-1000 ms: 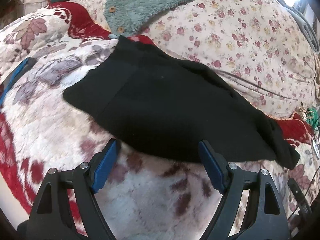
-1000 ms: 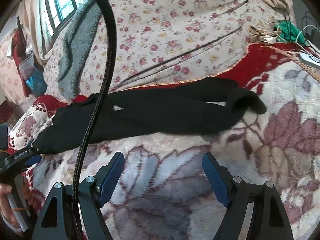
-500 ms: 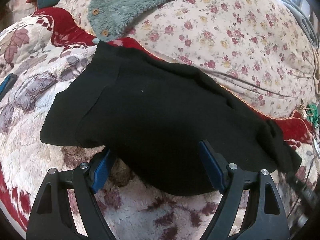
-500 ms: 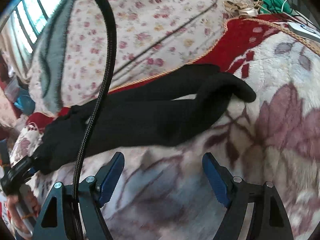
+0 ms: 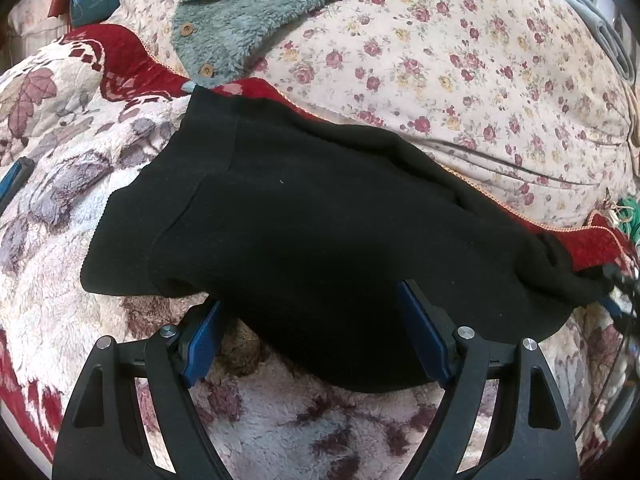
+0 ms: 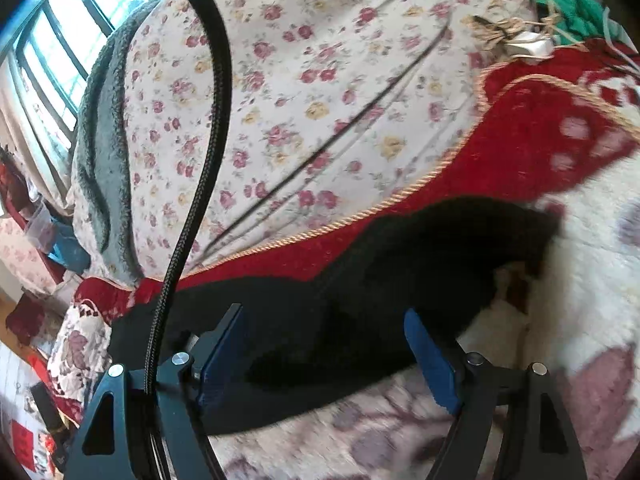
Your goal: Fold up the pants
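Black pants (image 5: 320, 216) flat on plush blanket (image 5: 60, 208); left gripper (image 5: 316, 328) and right gripper (image 6: 324, 344) spread wide, straddling near hem; step: pre-grasp; next: clamp fabric.

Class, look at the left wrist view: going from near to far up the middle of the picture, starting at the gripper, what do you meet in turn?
left gripper → black pants → red blanket border → grey-green fleece jacket
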`<state>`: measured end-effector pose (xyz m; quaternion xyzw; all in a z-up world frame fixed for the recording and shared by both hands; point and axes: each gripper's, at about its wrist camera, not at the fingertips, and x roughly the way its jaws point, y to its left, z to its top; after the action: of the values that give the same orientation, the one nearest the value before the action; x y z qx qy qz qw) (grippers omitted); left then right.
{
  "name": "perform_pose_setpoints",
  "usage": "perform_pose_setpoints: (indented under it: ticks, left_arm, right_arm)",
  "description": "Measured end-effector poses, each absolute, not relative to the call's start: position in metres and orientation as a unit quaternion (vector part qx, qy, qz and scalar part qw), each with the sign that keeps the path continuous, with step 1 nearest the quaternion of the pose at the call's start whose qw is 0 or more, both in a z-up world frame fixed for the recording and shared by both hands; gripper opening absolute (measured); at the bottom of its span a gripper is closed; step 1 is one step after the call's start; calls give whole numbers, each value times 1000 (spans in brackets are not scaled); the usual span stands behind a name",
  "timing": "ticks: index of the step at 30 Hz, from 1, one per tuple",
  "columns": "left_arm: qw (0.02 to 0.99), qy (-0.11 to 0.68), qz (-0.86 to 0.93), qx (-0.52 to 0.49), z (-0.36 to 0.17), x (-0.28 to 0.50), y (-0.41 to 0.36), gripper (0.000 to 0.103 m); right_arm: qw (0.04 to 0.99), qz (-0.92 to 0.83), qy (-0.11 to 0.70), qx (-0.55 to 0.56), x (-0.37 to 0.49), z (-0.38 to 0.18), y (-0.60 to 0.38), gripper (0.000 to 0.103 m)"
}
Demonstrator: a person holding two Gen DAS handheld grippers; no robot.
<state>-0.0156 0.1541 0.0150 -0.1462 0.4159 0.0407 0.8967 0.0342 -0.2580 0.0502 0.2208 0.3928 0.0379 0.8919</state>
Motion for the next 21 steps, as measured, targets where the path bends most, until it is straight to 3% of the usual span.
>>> perform_pose_setpoints:
  ticks: [12,15,17,21]
  left_arm:
    - [899,415,44,-134,14,-17,153,82]
    - [900,415,49,-123,14,-18,149,82]
    - [900,413,47,-128,14,-19,152,82]
    - [900,412,46,-134,14,-16,150,82]
  right_arm:
    - [874,25,439,209,-27,27,-282,79]
    - [867,53,449,207,-14,24,-273,78]
    - [866,82,447,206,4,28,-264,72]
    - [894,102,394,190,57,52,-248,72]
